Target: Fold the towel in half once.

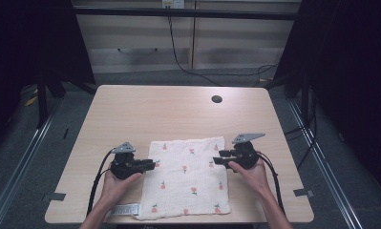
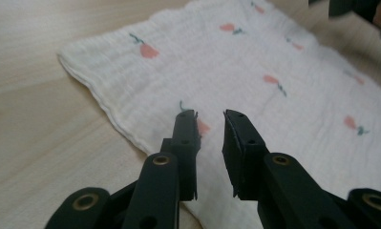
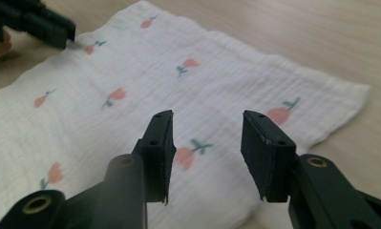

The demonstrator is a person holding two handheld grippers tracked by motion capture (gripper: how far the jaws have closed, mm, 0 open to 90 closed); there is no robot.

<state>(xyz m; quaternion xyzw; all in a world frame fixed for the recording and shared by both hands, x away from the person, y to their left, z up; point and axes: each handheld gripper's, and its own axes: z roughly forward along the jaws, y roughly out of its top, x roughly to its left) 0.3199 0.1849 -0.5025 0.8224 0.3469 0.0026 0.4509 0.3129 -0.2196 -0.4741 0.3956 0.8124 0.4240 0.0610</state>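
A white cloth [image 1: 188,179] printed with small pink flowers lies flat on the near half of the wooden table [image 1: 169,112]. My left gripper [image 1: 152,165] is at the cloth's left edge, pointing right. In the left gripper view its jaws [image 2: 211,114] hover just over the cloth [image 2: 255,52] with a narrow gap and nothing between the pads. My right gripper [image 1: 216,161] is at the cloth's right edge, pointing left. In the right gripper view it [image 3: 207,117] stands open wider above the cloth [image 3: 145,71], near a corner. Neither one holds the fabric.
A round cable hole [image 1: 216,99] sits at the table's far right. A white labelled strip [image 1: 126,209] lies at the front edge, left of the cloth. Behind the table are pale cabinet fronts [image 1: 145,38] and a hanging black cable [image 1: 176,52]. Dark frames flank both sides.
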